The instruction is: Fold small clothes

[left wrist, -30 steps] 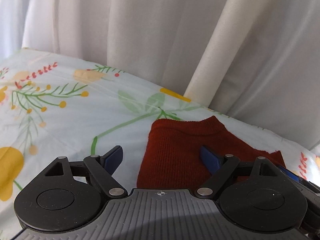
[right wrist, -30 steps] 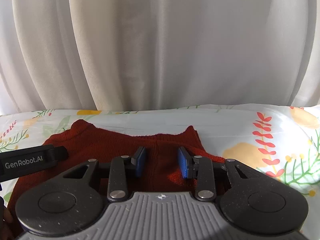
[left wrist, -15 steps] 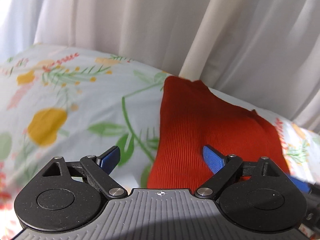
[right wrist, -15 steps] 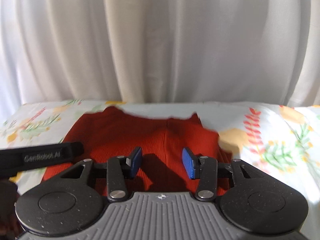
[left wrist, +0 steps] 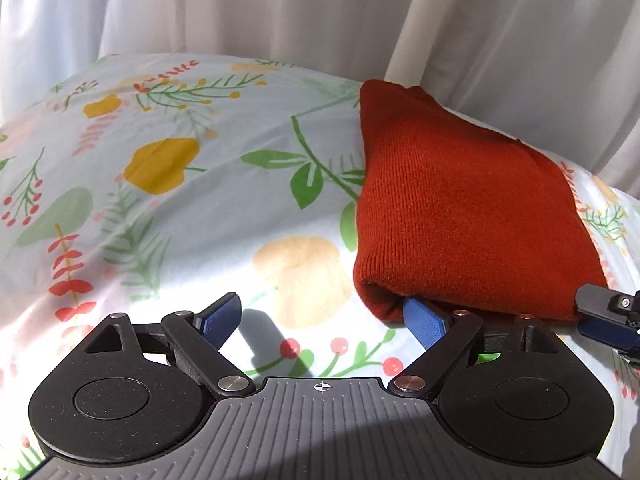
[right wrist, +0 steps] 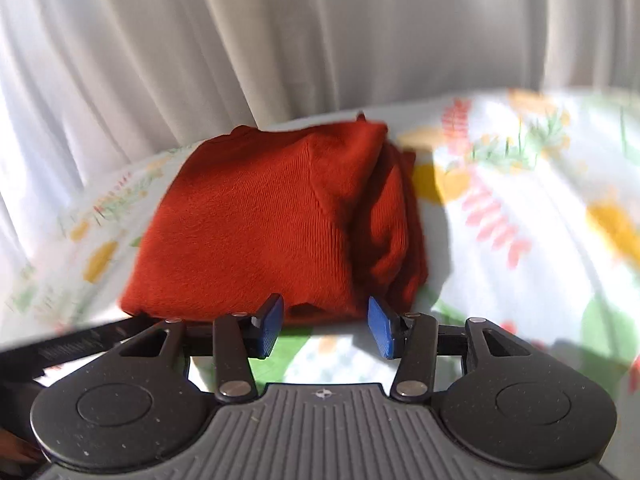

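A rust-red knitted garment (left wrist: 460, 208) lies folded in a thick bundle on the floral bedsheet (left wrist: 180, 220). My left gripper (left wrist: 322, 316) is open wide in front of the bundle's near left corner. Its right fingertip (left wrist: 424, 322) sits at that corner's lower edge, and only sheet shows between the jaws. In the right wrist view the same garment (right wrist: 260, 232) lies just ahead. My right gripper (right wrist: 325, 318) is at its near edge with the jaws opening, and nothing is between them. The right gripper's tip (left wrist: 608, 320) also shows at the left wrist view's right edge.
White curtains (left wrist: 280, 8) hang close behind the bed's far edge. The floral sheet (right wrist: 520, 280) spreads out to the left and right of the garment. Part of the left gripper's black body (right wrist: 72, 350) crosses the lower left of the right wrist view.
Both grippers have drawn back off the garment toward its near edge, so the folded bundle now lies ahead of them. The right jaws have widened. The left jaws stay wide.
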A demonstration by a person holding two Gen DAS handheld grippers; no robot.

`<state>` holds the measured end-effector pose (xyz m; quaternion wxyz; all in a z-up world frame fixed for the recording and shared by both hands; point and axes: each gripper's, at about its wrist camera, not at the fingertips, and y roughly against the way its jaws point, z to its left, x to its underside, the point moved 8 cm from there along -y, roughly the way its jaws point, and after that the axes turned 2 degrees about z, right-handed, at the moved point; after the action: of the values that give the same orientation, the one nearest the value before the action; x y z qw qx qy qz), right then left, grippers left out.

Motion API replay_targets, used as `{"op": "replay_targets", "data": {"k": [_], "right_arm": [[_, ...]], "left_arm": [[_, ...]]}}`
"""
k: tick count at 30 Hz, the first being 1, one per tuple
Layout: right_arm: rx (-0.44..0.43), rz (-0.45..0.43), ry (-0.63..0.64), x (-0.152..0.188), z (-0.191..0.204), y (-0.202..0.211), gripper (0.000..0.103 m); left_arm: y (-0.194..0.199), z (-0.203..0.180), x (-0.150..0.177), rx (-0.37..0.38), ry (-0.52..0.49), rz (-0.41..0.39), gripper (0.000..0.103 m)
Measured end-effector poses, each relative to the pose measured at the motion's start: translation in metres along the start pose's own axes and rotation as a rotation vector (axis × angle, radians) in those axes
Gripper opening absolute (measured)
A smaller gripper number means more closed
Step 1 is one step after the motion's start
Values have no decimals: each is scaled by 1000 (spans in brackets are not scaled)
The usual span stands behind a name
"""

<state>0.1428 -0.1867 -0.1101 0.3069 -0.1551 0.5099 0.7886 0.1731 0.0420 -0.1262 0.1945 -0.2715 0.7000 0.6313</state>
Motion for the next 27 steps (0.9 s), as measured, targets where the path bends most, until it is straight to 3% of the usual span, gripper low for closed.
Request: {"op": "replay_targets", "data": {"k": [2,4,5,7,9,16,21,25,27], "right_arm": [[-117,11,-180,-1,-8,-4,43],[-143,19,-284,-4,-15,-13,26],[-131,25,-295,-5,-17,-17,11],[-146,20,-320,-4,-19,-16,10],[-30,31,-248,-1,-26,-18,9],[119,-6,-62,0,-10,-14,10],[143,7,-34,0,-10,-14,10],[185,31,34,-2,-3,-15,12],[206,49,73,1,2,-10,24]], "left_arm": [[-7,0,-3,-11,9,9,92],[-6,3,-3,-15,34,20,92],[-4,5,-2,-18,46,33,92],[5,10,1,6,72,48,91],[17,14,0,31,97,35,91],[27,12,-16,62,104,-30,91],[-12,0,-3,42,15,77,95],[-5,-1,4,3,-31,109,92],[6,-1,10,4,-45,125,93]]}}
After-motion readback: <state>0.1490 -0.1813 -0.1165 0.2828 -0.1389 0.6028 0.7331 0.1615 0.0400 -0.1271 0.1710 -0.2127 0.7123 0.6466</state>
